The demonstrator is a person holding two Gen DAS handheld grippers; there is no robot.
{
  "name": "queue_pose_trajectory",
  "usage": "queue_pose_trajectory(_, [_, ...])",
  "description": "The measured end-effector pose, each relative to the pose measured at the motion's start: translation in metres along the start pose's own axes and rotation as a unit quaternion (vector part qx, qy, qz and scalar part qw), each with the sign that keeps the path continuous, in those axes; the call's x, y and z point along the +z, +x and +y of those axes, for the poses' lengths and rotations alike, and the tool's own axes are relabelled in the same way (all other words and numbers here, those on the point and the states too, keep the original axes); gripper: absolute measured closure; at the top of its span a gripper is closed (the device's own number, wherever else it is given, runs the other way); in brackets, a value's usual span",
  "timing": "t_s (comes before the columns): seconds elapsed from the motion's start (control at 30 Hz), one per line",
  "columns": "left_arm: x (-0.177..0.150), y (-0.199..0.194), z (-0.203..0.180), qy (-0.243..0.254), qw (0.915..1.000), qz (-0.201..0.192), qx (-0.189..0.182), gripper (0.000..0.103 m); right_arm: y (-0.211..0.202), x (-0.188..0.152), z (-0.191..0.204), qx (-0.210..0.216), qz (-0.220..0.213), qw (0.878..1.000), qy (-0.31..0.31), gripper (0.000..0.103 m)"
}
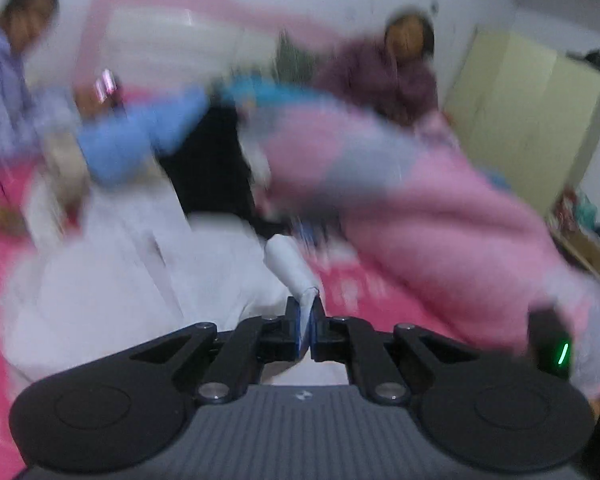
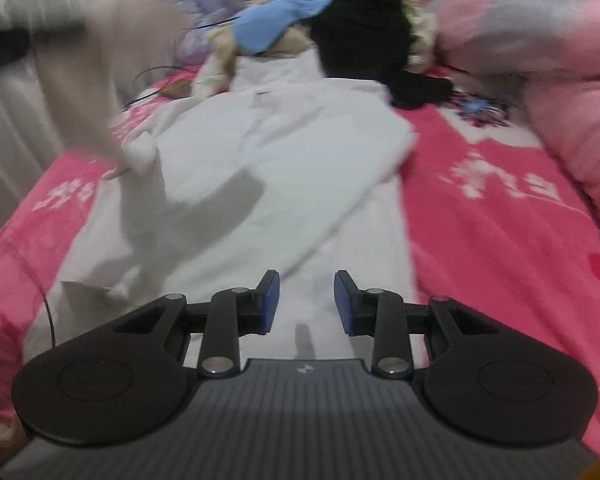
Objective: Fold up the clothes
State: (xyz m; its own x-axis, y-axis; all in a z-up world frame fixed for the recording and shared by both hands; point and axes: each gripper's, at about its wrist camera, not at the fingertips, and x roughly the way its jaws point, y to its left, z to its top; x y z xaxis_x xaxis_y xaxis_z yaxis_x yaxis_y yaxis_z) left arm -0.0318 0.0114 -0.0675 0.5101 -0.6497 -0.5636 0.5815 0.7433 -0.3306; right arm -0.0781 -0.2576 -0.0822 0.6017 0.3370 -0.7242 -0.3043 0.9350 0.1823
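Observation:
A white garment (image 2: 260, 160) lies spread on the pink bed cover (image 2: 480, 220). In the left wrist view, which is blurred, my left gripper (image 1: 306, 310) is shut on a rolled end of the white garment (image 1: 290, 264), held up above the bed. In the right wrist view that lifted white sleeve (image 2: 88, 80) rises as a blurred strip at the left. My right gripper (image 2: 306, 304) hovers over the garment's near end, its blue pads (image 2: 271, 300) apart and nothing between them.
A blue garment (image 2: 276, 20) and a black one (image 2: 360, 32) are piled at the bed's far end. A thick pink quilt (image 2: 540, 40) fills the right side. Two people (image 1: 404, 68) sit beyond the bed, by a pale green cupboard (image 1: 532, 112). A thin cable (image 2: 156, 76) crosses the cover.

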Motion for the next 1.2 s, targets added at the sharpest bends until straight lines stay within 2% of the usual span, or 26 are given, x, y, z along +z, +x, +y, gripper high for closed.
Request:
queue_pose_trajectory(0.1, [-0.034, 0.042, -0.005, 0.030, 0.9984, 0.041, 0.024, 0.098, 0.002, -0.006, -0.012, -0.014, 0.006, 1.000, 0.014, 0.074])
queue_pose_trajectory(0.23, [-0.047, 0.059, -0.011, 0.058, 0.9968, 0.050, 0.020, 0.098, 0.004, -0.009, -0.020, -0.022, 0.012, 1.000, 0.017, 0.074])
queue_pose_trajectory(0.27, [-0.049, 0.063, -0.015, 0.065, 0.9963, 0.055, 0.012, 0.093, 0.003, -0.010, -0.021, -0.023, 0.012, 1.000, 0.016, 0.074])
queue_pose_trajectory(0.3, [-0.051, 0.069, -0.022, 0.074, 0.9946, 0.072, 0.001, 0.080, 0.003, -0.011, -0.022, -0.024, 0.012, 1.000, 0.016, 0.074])
queue_pose_trajectory(0.33, [-0.059, 0.077, -0.031, 0.084, 0.9916, 0.097, -0.007, 0.073, 0.004, -0.011, -0.024, -0.025, 0.013, 0.999, 0.017, 0.074])
queue_pose_trajectory(0.4, [-0.073, 0.086, -0.044, 0.113, 0.9827, 0.146, -0.012, 0.046, 0.004, -0.012, -0.027, -0.028, 0.015, 0.999, 0.020, 0.074])
queue_pose_trajectory(0.5, [-0.094, 0.081, -0.059, 0.180, 0.9704, 0.160, 0.025, 0.041, 0.004, -0.012, -0.031, -0.033, 0.013, 0.999, 0.026, 0.074])
queue_pose_trajectory(0.57, [-0.099, 0.069, -0.060, 0.191, 0.9677, 0.163, 0.017, 0.040, 0.001, -0.009, -0.030, -0.034, 0.006, 0.999, 0.020, 0.074])
queue_pose_trajectory(0.7, [-0.091, 0.041, -0.044, 0.162, 0.9742, 0.156, 0.020, 0.038, 0.000, 0.000, -0.023, -0.033, -0.007, 0.999, -0.015, 0.073])
queue_pose_trajectory(0.8, [-0.083, 0.020, -0.018, 0.111, 0.9825, 0.145, 0.039, 0.038, 0.001, 0.007, -0.011, -0.021, -0.019, 0.998, -0.062, 0.072])
queue_pose_trajectory(0.87, [-0.078, 0.008, 0.005, 0.069, 0.9862, 0.139, 0.058, 0.038, 0.004, 0.011, 0.003, -0.004, -0.022, 0.993, -0.113, 0.068])
queue_pose_trajectory(0.97, [-0.076, -0.005, 0.036, 0.013, 0.9872, 0.130, 0.092, 0.038, 0.017, 0.014, 0.025, 0.015, -0.015, 0.976, -0.215, 0.057])
queue_pose_trajectory(1.1, [-0.079, -0.008, 0.069, -0.037, 0.9795, 0.136, 0.144, 0.038, 0.047, 0.017, 0.048, 0.024, 0.013, 0.940, -0.340, 0.055])
queue_pose_trajectory(1.13, [-0.080, -0.006, 0.077, -0.049, 0.9757, 0.141, 0.161, 0.038, 0.055, 0.019, 0.049, 0.026, 0.031, 0.941, -0.337, 0.059])
queue_pose_trajectory(1.17, [-0.081, -0.003, 0.084, -0.058, 0.9701, 0.149, 0.183, 0.040, 0.062, 0.021, 0.050, 0.028, 0.049, 0.941, -0.334, 0.082])
queue_pose_trajectory(1.2, [-0.082, -0.001, 0.091, -0.066, 0.9651, 0.154, 0.201, 0.042, 0.069, 0.024, 0.050, 0.029, 0.067, 0.941, -0.331, 0.097])
